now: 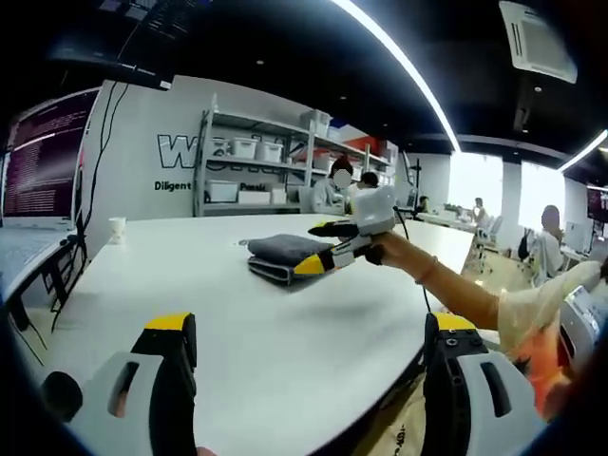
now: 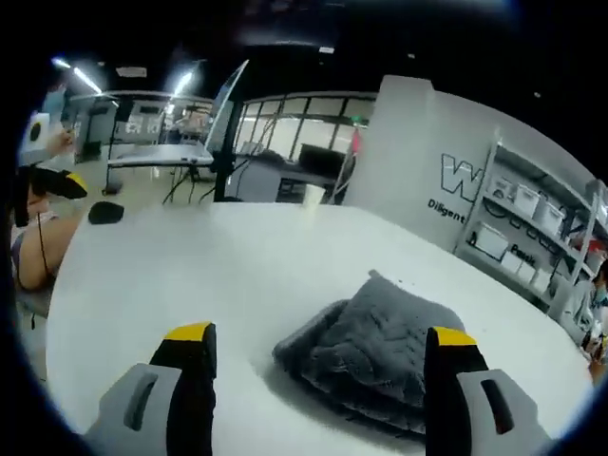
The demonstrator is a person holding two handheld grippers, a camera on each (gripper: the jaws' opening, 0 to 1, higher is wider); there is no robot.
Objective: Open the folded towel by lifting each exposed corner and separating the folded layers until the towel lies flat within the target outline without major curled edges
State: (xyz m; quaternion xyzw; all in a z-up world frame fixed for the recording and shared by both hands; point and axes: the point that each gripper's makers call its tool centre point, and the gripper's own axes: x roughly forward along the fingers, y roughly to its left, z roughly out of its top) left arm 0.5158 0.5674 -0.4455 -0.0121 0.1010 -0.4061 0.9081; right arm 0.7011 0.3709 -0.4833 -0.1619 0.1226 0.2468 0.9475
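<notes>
Table (image 1: 237, 323): broad, white, rounded at its edge; bears the towel and a small paper cup (image 1: 117, 229) standing well apart from it near the far side. No target outline can be made out on the surface, so a misplaced spread is a likely fault: a towel opened where it lies may end outside the marked area.

Towel (image 2: 380, 356): grey, plush, folded into a thick stack of several layers, lying on the table toward its middle. In the right gripper view one corner peaks upward at the top of the fold. Risk: jaws closing deep on the stack would probably take several layers at once, dragging the whole bundle instead of peeling one; a smooth tabletop would let it slide.

Right gripper (image 1: 328, 244): seen in the left gripper view at the towel's near edge, jaws spread, one yellow tip above and one below the fold, gripping nothing. In its own view the towel sits between and beyond the parted jaws (image 2: 318, 347).

Left gripper (image 1: 309, 332): jaws wide apart, empty, held back over bare table, well away from the towel. Risk: with this side not pinning the cloth, a one-sided lift may flip or curl an edge.
</notes>
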